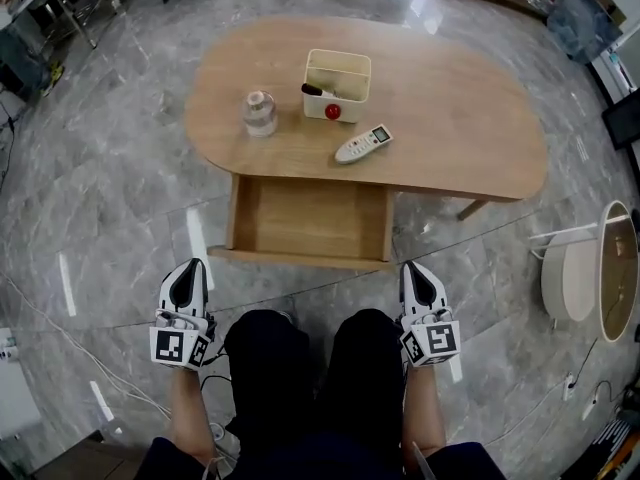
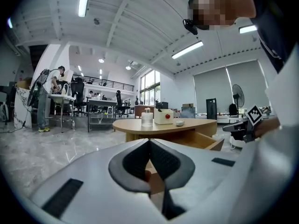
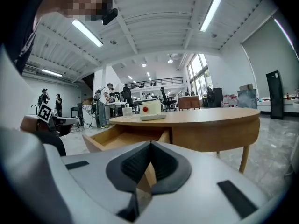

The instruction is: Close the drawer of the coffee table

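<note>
The oval wooden coffee table (image 1: pixel 450 118) stands in front of me with its drawer (image 1: pixel 310 218) pulled out toward me; the drawer looks empty. Its front panel (image 1: pixel 300 258) lies between my two grippers and a little ahead of them. My left gripper (image 1: pixel 188 266) hovers over the floor near the drawer's left front corner, shut on nothing. My right gripper (image 1: pixel 413 267) is near the right front corner, also shut and empty. In the left gripper view the drawer (image 2: pixel 205 141) sticks out at the right beyond the shut gripper (image 2: pixel 149 140). In the right gripper view the drawer (image 3: pixel 119 138) opens at the left of the shut gripper (image 3: pixel 150 143).
On the tabletop are a cream box (image 1: pixel 337 83), a clear bottle (image 1: pixel 260 113), a red ball (image 1: pixel 332 111) and a white remote (image 1: pixel 362 143). My knees (image 1: pixel 300 358) are just behind the drawer. A white round side table (image 1: pixel 585 273) stands at the right; cables (image 1: pixel 90 358) cross the floor.
</note>
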A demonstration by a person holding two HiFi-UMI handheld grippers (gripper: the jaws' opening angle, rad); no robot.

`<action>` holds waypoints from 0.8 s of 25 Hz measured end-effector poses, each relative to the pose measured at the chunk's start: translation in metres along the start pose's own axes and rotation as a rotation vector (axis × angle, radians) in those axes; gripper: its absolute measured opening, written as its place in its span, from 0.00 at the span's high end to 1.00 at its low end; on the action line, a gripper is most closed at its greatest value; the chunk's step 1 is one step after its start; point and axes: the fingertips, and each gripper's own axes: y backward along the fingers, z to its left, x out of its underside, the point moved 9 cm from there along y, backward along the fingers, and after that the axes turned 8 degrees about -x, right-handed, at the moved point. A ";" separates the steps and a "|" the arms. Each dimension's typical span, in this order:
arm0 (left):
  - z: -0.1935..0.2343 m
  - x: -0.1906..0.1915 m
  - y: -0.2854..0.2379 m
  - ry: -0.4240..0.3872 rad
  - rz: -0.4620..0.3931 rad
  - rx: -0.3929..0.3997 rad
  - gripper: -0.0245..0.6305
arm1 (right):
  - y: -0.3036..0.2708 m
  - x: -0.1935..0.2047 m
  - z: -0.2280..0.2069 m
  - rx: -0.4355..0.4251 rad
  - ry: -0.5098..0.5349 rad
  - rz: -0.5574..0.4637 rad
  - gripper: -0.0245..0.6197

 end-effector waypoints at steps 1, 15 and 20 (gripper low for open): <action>-0.001 0.006 -0.001 0.007 0.007 -0.004 0.92 | 0.000 0.005 -0.001 0.004 -0.006 0.008 0.92; -0.022 0.052 -0.004 0.000 0.053 0.060 0.93 | -0.002 0.033 0.006 -0.005 0.035 0.023 0.92; -0.028 0.067 -0.008 -0.012 0.062 0.075 0.92 | 0.000 0.037 0.007 0.009 0.031 0.011 0.92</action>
